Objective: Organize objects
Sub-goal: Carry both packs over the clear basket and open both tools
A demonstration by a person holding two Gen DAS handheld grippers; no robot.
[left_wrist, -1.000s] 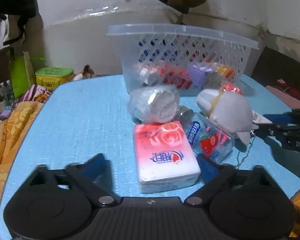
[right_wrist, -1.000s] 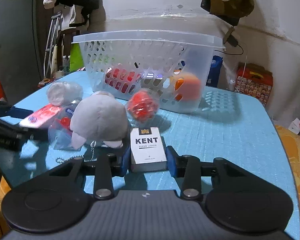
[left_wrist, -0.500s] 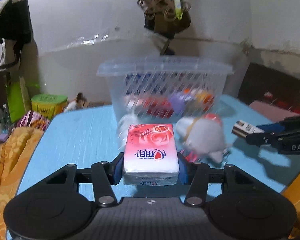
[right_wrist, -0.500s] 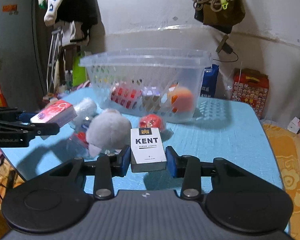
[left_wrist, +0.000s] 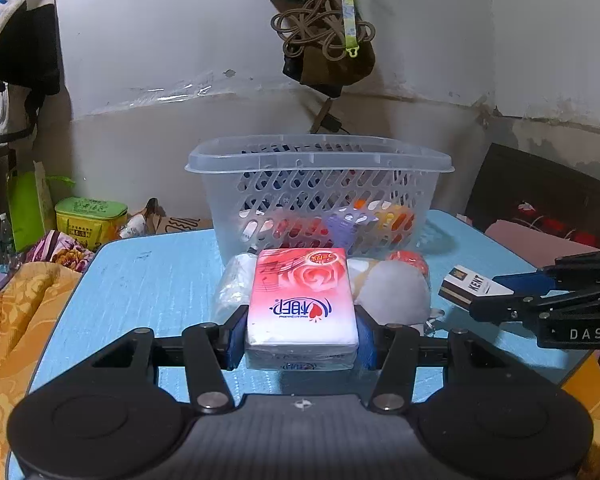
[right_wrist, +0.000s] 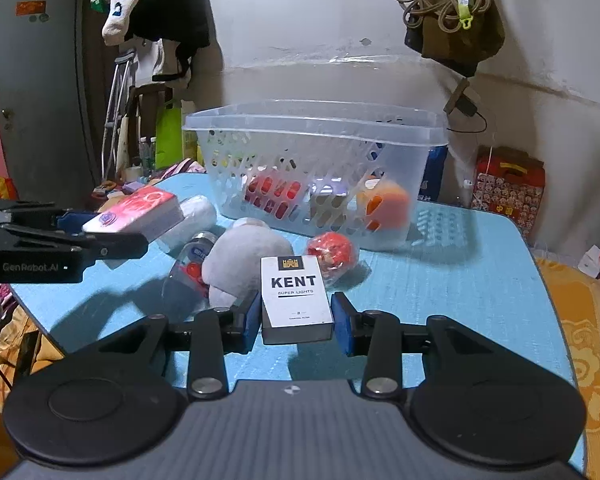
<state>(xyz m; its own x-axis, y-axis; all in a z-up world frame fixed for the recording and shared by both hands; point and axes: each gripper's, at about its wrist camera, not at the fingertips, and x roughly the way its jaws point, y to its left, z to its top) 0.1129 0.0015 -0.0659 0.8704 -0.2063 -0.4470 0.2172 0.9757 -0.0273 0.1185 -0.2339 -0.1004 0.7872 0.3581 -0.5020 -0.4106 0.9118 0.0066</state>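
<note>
My left gripper (left_wrist: 302, 338) is shut on a pink rose tissue pack (left_wrist: 302, 300) and holds it above the blue table, in front of the clear plastic basket (left_wrist: 320, 160). My right gripper (right_wrist: 298, 318) is shut on a white KENT cigarette box (right_wrist: 296, 296), also raised. The tissue pack shows at the left of the right wrist view (right_wrist: 136, 212). The cigarette box shows at the right of the left wrist view (left_wrist: 470, 286). On the table before the basket lie a grey plush toy (right_wrist: 244, 256), a red wrapped ball (right_wrist: 332, 250), a clear bottle (right_wrist: 188, 268) and a white roll (right_wrist: 192, 216).
The basket (right_wrist: 316, 120) holds red, purple and orange items. The blue table (right_wrist: 460, 280) has an orange cloth on both sides (left_wrist: 8, 320). A green tin (left_wrist: 90, 216) sits at the far left. A bag hangs on the wall (left_wrist: 324, 48).
My left gripper closed on the tissue pack and lifted it off the table. My right gripper rose with the cigarette box. Both drew back from the basket.
</note>
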